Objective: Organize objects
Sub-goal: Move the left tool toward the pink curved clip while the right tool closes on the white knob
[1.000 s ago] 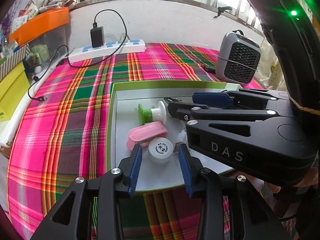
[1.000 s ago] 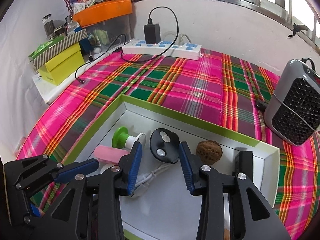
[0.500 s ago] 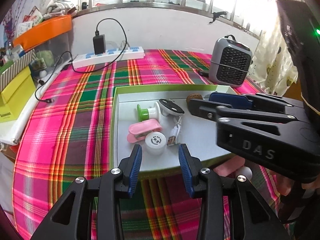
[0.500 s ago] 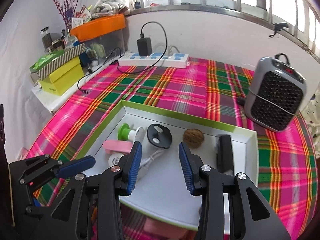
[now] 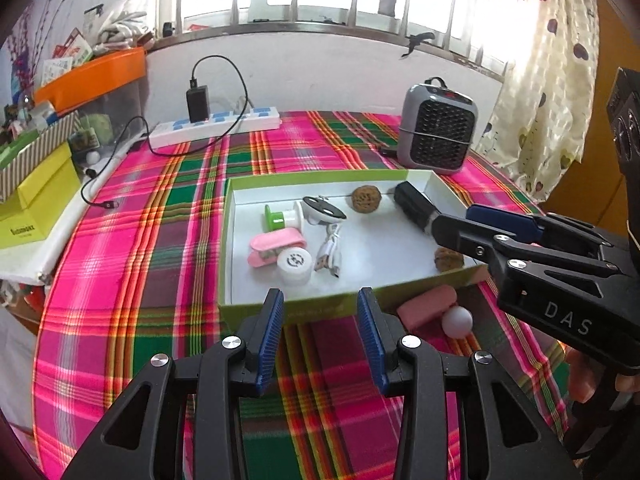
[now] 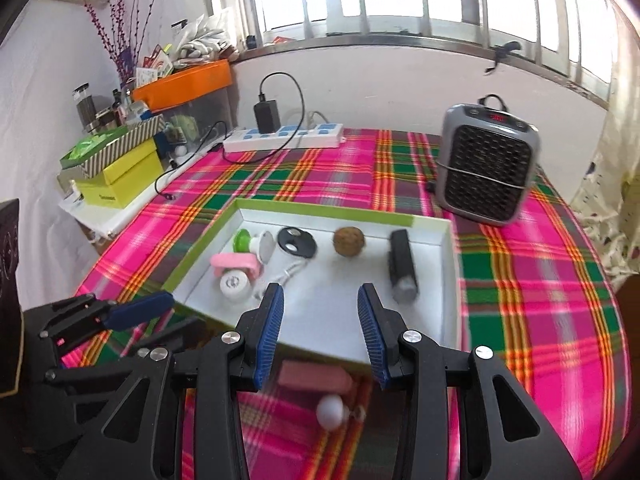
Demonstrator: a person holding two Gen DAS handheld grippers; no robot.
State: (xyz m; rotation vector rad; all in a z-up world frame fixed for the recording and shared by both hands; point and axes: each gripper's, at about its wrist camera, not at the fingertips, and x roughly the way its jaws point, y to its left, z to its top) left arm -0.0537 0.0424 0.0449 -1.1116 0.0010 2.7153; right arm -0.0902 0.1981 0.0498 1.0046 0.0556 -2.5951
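A green-rimmed white tray (image 5: 304, 178) (image 6: 320, 212) on the plaid cloth holds a green-white spool (image 5: 282, 216), a pink case (image 5: 274, 246), a white round cap (image 5: 295, 262), a black oval fob (image 5: 323, 210), a white cable (image 5: 330, 250), two walnuts (image 5: 365, 198) (image 5: 449, 259) and a black cylinder (image 5: 412, 204) (image 6: 402, 266). A pink block (image 5: 426, 306) (image 6: 314, 376) and a white ball (image 5: 457, 321) (image 6: 331, 408) lie on the cloth just in front of the tray. My left gripper (image 5: 320, 300) hangs open over the tray's near rim, nothing in it. My right gripper (image 6: 320, 296) is open and bare, above the near rim.
A grey heater (image 5: 438, 128) (image 6: 490, 170) stands behind the tray's right corner. A white power strip (image 5: 216, 128) with a black charger lies at the back wall. A yellow box (image 5: 36, 200) and an orange bin (image 6: 184, 84) crowd the left side. A curtain (image 5: 532, 100) hangs at the right.
Both grippers have drawn back and up from inside the tray to its near rim. The pink block and white ball have come into view. Both stay open.
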